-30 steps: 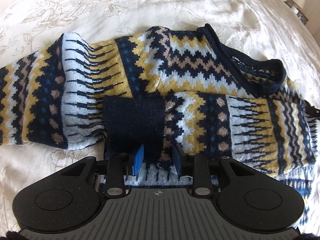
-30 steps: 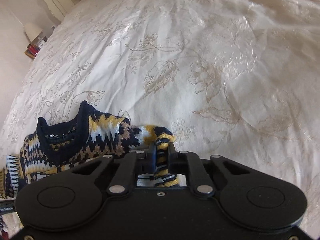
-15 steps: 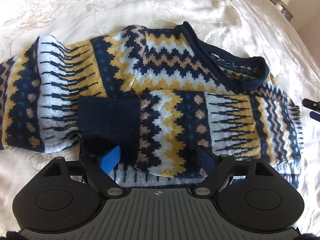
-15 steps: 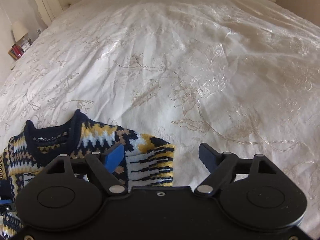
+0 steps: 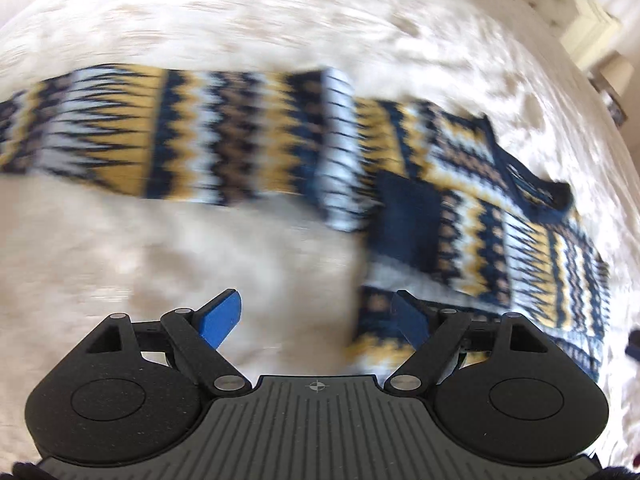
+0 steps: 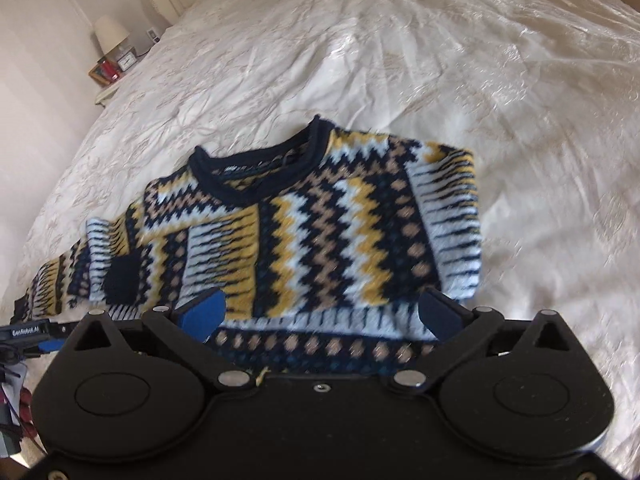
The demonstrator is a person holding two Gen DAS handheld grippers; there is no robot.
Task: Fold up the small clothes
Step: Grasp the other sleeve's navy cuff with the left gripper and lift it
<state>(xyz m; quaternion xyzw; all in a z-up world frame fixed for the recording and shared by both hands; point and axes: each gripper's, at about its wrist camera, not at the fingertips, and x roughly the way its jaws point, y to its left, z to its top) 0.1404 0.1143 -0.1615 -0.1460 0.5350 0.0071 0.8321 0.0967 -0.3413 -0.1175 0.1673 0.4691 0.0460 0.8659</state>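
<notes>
A small knit sweater in navy, yellow, white and tan zigzags lies flat on the bed, neck away from me. One sleeve is folded across its front, its navy cuff at the left. The other sleeve stretches out to the left in the blurred left wrist view. My left gripper is open and empty above bare bedspread, just left of the sweater's hem. My right gripper is open and empty, raised over the sweater's lower hem.
The cream embroidered bedspread covers the whole bed. A nightstand with a lamp stands by the headboard at the far left. The left gripper's tip shows at the left edge of the right wrist view.
Both grippers opened and let go of the sweater. The left one swung left off the folded sleeve cuff. The right one pulled back and up, so the whole sweater now shows.
</notes>
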